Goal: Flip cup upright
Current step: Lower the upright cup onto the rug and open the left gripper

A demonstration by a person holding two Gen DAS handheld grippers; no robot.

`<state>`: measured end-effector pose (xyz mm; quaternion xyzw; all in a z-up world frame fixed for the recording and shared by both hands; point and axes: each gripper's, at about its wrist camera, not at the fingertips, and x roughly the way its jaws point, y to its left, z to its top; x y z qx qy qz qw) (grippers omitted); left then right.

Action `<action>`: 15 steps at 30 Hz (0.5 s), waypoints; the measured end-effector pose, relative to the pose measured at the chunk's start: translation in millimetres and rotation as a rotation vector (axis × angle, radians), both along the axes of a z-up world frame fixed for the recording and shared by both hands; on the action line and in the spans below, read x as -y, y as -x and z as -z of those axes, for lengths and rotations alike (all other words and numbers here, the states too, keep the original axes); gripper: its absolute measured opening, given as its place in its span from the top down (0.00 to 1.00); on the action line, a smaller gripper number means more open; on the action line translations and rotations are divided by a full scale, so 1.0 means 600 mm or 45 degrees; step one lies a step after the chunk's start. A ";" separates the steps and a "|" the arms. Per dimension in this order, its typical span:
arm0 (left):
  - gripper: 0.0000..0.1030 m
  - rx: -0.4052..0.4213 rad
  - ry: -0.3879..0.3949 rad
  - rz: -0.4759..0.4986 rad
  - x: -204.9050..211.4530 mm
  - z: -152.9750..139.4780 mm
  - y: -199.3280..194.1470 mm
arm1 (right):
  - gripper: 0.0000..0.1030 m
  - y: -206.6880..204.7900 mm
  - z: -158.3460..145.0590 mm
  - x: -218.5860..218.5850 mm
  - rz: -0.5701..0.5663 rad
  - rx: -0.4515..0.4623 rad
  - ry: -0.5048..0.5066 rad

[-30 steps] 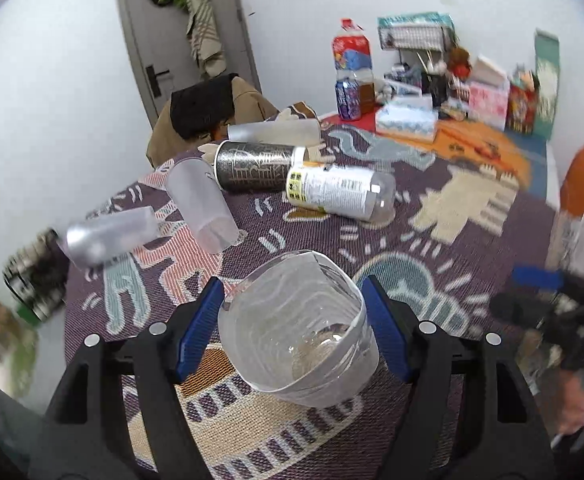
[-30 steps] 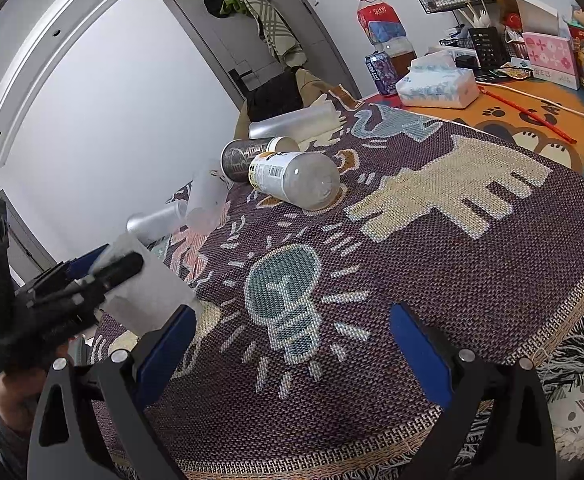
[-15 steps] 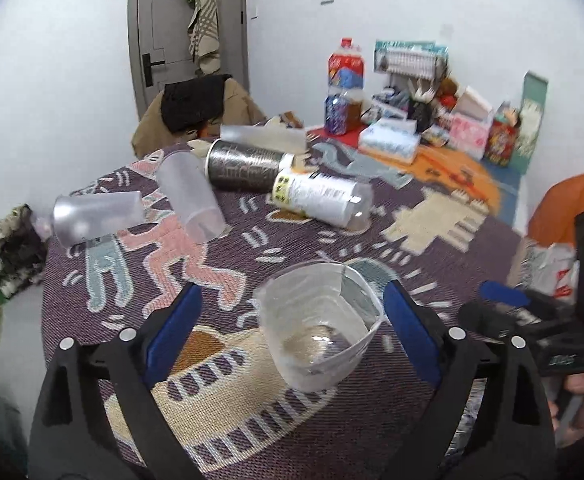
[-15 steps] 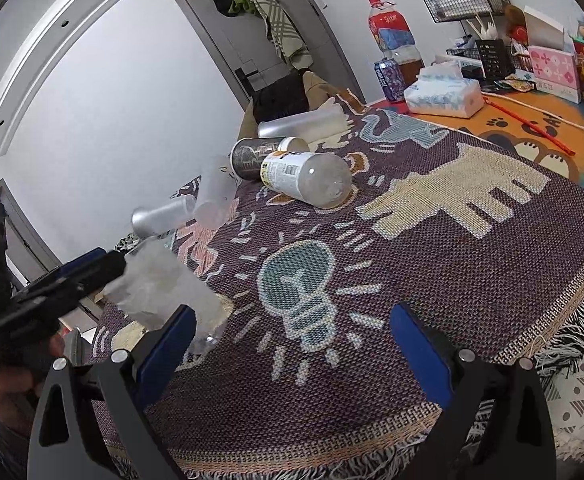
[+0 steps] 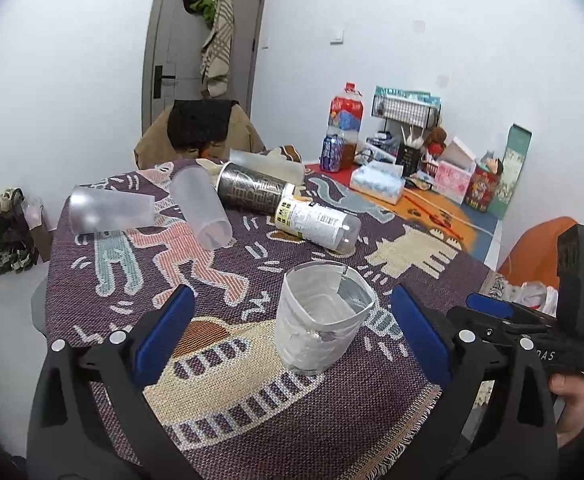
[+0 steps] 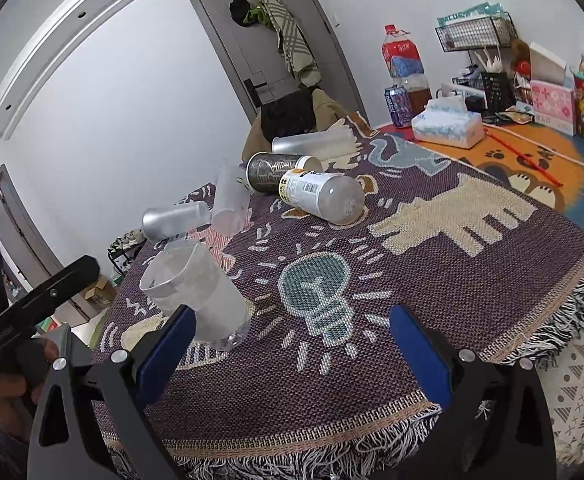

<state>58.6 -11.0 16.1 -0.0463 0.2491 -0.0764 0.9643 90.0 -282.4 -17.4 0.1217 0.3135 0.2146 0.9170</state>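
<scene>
A dented clear plastic cup (image 5: 317, 320) stands upright, mouth up, on the patterned cloth, free of both grippers. It also shows in the right wrist view (image 6: 198, 294) at the left. My left gripper (image 5: 292, 332) is open, its blue pads wide apart on either side of the cup and a little nearer to me. My right gripper (image 6: 292, 344) is open and empty above the cloth's front edge, right of the cup. Several other cups lie on their sides farther back: two frosted ones (image 5: 202, 208) (image 5: 108, 210) and a dark patterned can (image 5: 252, 188).
A clear labelled bottle (image 5: 317, 224) lies on its side mid-table. A tissue box (image 5: 377, 182), drink bottles (image 5: 343, 128), boxes and a wire rack stand at the far right. A chair with a jacket (image 5: 200, 128) is behind the table. The fringed cloth edge (image 6: 331, 452) is near me.
My left gripper has opened, let go of the clear cup and drawn back. The cup now stands upright on the cloth by itself. The right gripper has barely moved.
</scene>
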 end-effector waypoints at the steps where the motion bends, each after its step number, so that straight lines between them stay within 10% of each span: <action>1: 0.05 0.007 -0.001 -0.004 -0.002 0.000 0.005 | 0.07 0.005 -0.003 0.000 -0.002 0.003 0.007; 15: 0.05 0.044 0.045 -0.060 -0.031 0.005 0.079 | 0.07 0.062 -0.057 0.005 -0.075 0.097 0.087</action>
